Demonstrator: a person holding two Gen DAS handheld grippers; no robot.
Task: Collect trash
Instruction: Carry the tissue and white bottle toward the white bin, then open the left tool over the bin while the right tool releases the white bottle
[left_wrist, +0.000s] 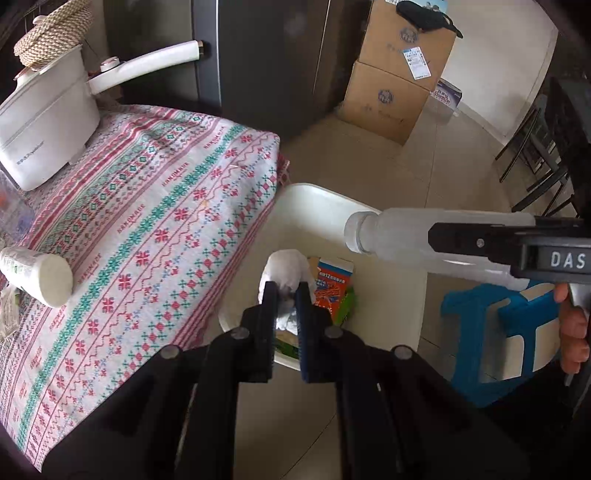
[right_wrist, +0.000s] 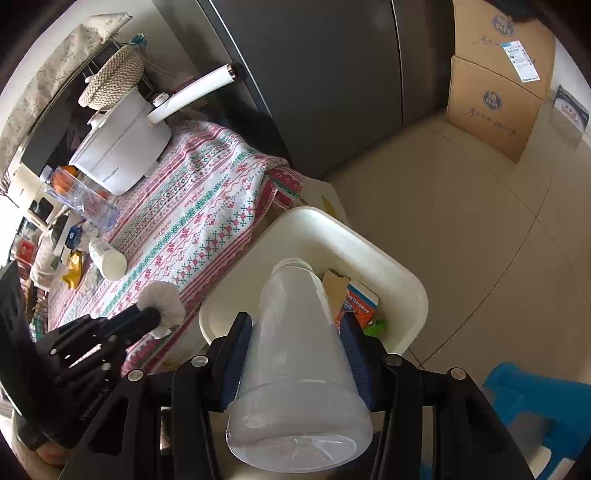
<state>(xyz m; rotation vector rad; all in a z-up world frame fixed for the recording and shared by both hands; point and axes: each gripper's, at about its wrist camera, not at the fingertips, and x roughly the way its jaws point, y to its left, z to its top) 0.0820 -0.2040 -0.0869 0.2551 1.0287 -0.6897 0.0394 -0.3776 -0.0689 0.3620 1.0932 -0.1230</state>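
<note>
My left gripper is shut on a crumpled white tissue and holds it over the white trash bin beside the table. It also shows in the right wrist view with the tissue. My right gripper is shut on a frosted plastic bottle, neck pointing forward over the bin. In the left wrist view the bottle comes in from the right above the bin. An orange-blue carton and green scraps lie inside the bin.
The table has a patterned cloth. On it stand a white pot, a lying white bottle, a clear bottle and small packets. A blue stool stands right of the bin. Cardboard boxes and a grey fridge stand behind.
</note>
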